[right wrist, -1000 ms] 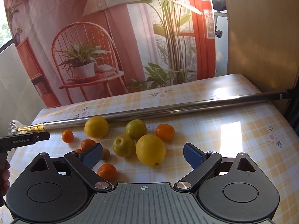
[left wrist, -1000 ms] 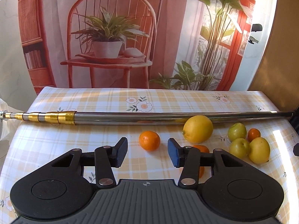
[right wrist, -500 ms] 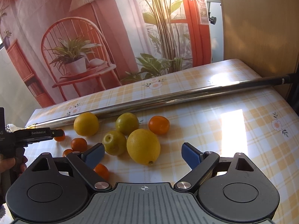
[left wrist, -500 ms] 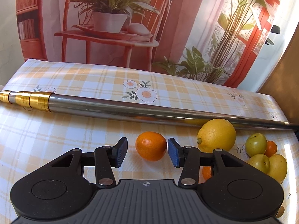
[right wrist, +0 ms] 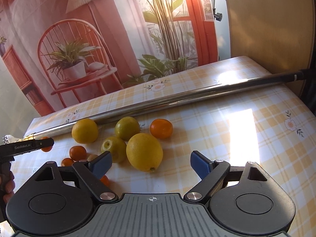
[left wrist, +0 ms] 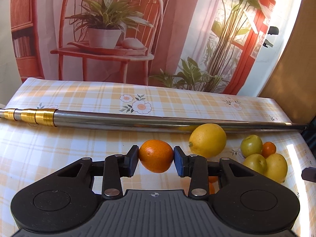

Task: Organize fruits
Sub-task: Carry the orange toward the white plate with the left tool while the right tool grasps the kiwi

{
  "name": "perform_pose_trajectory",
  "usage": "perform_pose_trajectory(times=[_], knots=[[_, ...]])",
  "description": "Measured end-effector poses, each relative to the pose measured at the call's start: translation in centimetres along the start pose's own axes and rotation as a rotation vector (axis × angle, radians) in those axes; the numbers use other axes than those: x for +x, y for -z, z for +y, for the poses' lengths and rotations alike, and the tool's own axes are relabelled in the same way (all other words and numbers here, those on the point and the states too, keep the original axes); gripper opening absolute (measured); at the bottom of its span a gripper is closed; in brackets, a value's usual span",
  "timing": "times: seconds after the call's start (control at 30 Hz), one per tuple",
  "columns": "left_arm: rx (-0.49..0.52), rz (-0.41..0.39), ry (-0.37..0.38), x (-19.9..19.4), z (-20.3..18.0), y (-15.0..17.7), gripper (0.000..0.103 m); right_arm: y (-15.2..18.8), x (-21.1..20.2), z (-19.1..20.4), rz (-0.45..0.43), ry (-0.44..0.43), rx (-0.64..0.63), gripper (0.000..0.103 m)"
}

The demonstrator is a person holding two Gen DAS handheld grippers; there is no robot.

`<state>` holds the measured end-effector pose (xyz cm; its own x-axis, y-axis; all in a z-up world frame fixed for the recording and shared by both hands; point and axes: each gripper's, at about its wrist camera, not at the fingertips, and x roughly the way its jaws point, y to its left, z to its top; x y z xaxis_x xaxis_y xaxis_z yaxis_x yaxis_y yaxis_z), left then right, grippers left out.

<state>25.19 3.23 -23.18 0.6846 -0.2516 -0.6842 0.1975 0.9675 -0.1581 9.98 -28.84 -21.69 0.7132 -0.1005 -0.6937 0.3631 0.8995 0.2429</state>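
Your left gripper (left wrist: 156, 159): fingers closed on a small orange (left wrist: 156, 159), one pad against each side. The orange sits between the blue pads, above the checked cloth of the table (left wrist: 79, 148); whether it still touches the cloth you cannot tell from here.

Your right gripper (right wrist: 151, 163): fingers spread wide, holding nothing. It hangs low over the table, pointed at the fruit cluster.

Fruit in the right wrist view: a large lemon (right wrist: 144, 151) just ahead of the open fingers, touching a yellow-green fruit (right wrist: 114, 149) on its left. Behind them, a second yellow-green fruit (right wrist: 127, 128) and a tangerine (right wrist: 161, 128) side by side. A round yellow citrus (right wrist: 85, 130) lies against the metal pole (right wrist: 177, 100). Further left, several small oranges (right wrist: 78, 152), some partly hidden by the left finger.

The pole runs across the table behind all the fruit; its gold-banded end (left wrist: 37, 116) shows in the left wrist view.

Your left gripper's tip also shows at the left edge of the right wrist view, with your hand (right wrist: 7, 185) on its grip.
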Motion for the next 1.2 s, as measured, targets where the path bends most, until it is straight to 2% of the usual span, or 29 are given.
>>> perform_pose_trajectory(times=[0.23,0.37,0.5,0.67,0.87,1.2], knots=[[0.048,-0.039,0.054,-5.1,-1.9,2.0,0.040,0.9,-0.5,-0.2,-0.001,-0.009,0.009,0.080],[0.057,-0.060,0.069,-7.4,-2.8,3.4,0.040,1.6,-0.7,-0.7,0.009,-0.006,0.019,0.072],[0.093,-0.090,0.044,-9.1,-3.8,5.0,0.040,2.3,-0.6,-1.2,0.035,-0.006,0.027,0.065],[0.082,-0.092,0.048,-10.0,-4.3,6.5,0.040,2.9,-0.6,-1.4,0.053,-0.011,0.042,0.056],[0.122,-0.081,0.048,-10.3,-4.9,7.6,0.040,3.9,-0.5,-1.5,0.086,-0.018,0.042,0.042],[0.171,-0.041,0.072,-10.1,-5.9,9.5,0.040,4.8,0.6,-2.0,0.136,-0.030,0.058,0.035]])
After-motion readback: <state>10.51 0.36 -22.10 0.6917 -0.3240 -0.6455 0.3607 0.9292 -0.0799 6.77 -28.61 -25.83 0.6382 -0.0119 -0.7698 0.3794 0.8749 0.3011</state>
